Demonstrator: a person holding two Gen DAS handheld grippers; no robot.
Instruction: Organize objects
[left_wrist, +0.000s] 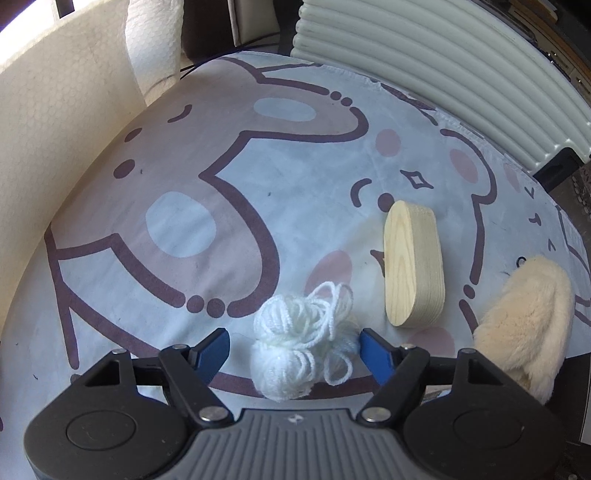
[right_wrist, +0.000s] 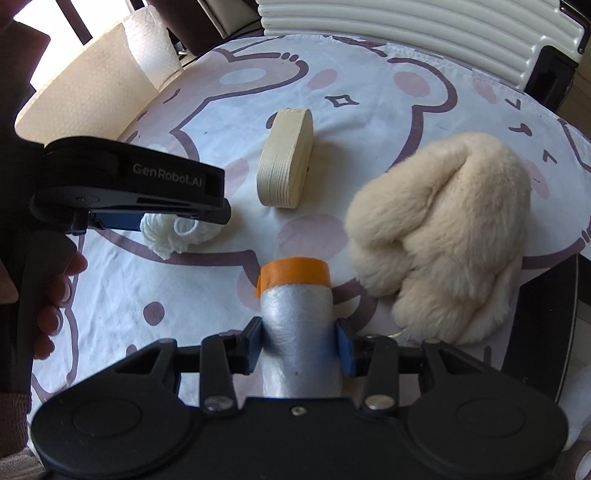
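The yarn (left_wrist: 303, 347) is a small white bundle, loosely wound, with stray loops spilling from its far side. It lies on the cloth (left_wrist: 184, 184), a pale sheet printed with brown-outlined cartoon bears, near the cloth's near edge. The left gripper (left_wrist: 293, 345) straddles it with blue pads on either side; its jaws stand apart and a gap shows at the left pad, while the right pad is just beside the loops. From the right wrist view this gripper (right_wrist: 162, 223) sits low over the yarn (right_wrist: 177, 232), a hand (right_wrist: 55, 291) on its handle.

The right gripper (right_wrist: 299, 339) is clamped on a silver tube (right_wrist: 299, 332) with an orange band at its far end; the tube's long axis runs straight ahead along the fingers.

A wood block (left_wrist: 413, 266) stands on edge just beyond the yarn to the right, its length running away from the camera. A cream fur piece (left_wrist: 528, 325) lies at the cloth's right edge. The left half of the cloth is bare; a paper wall (left_wrist: 66, 129) bounds it on the left and a ribbed white panel (left_wrist: 443, 66) at the back.
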